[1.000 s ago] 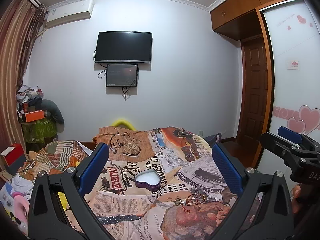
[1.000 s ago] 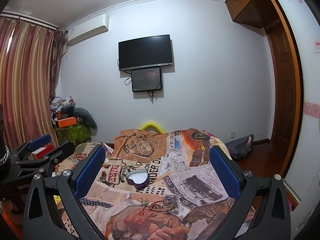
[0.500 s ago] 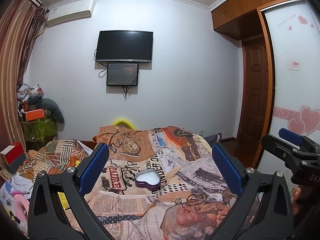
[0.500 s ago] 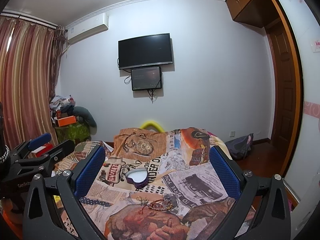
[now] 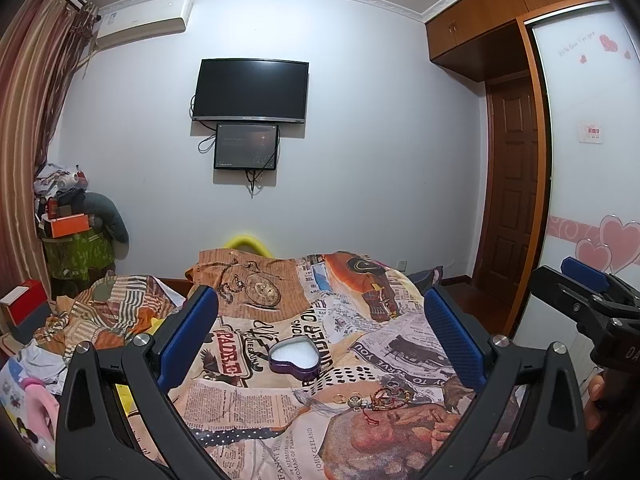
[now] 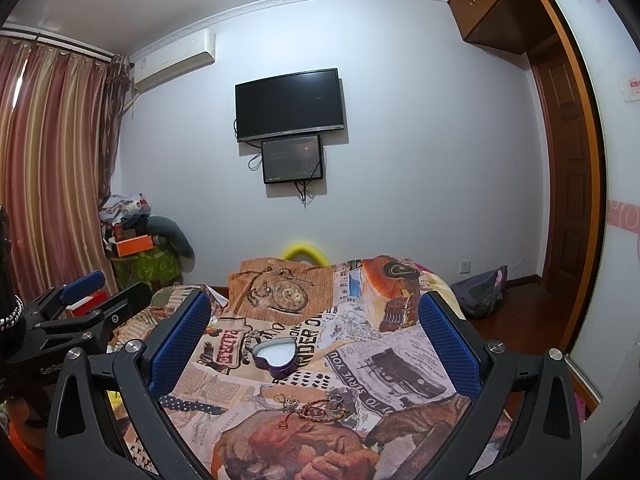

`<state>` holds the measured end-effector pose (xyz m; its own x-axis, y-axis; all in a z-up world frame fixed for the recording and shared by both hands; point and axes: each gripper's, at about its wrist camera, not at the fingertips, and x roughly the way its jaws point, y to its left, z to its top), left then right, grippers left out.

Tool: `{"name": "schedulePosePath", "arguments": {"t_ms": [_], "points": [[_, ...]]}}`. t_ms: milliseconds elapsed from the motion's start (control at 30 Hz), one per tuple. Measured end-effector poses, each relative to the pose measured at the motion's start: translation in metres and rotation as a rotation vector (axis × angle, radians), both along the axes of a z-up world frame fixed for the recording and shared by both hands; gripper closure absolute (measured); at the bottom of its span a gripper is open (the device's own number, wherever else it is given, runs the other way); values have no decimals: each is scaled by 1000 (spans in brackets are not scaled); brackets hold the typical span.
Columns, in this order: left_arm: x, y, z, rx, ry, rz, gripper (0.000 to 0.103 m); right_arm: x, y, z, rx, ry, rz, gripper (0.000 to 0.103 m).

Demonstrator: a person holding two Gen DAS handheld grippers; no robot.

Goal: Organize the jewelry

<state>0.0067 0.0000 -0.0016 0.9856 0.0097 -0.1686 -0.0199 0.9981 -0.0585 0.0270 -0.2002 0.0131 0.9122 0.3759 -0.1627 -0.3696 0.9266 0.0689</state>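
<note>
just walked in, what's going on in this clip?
A person holds a two-finger gripper in each hand above a bed with a newspaper-print bedspread. Both the left gripper and the right gripper are open and hold nothing. A small pile of jewelry lies loose on the bedspread, with an open heart-shaped purple box just beyond it. Nothing has been picked up yet, and neither gripper touches the jewelry.

1 heart-shaped tin [image 5: 295, 356] — 1 jewelry pile [image 5: 374, 397] — 2 wall screens [image 5: 250, 92].
</note>
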Motion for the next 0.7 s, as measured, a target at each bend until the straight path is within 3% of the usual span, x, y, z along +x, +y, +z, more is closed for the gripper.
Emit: {"name": "schedulePosePath", "arguments": {"t_ms": [700], "points": [[4, -1, -2, -5, 12, 1, 0, 4, -2, -5, -2, 14, -1, 0]]}}
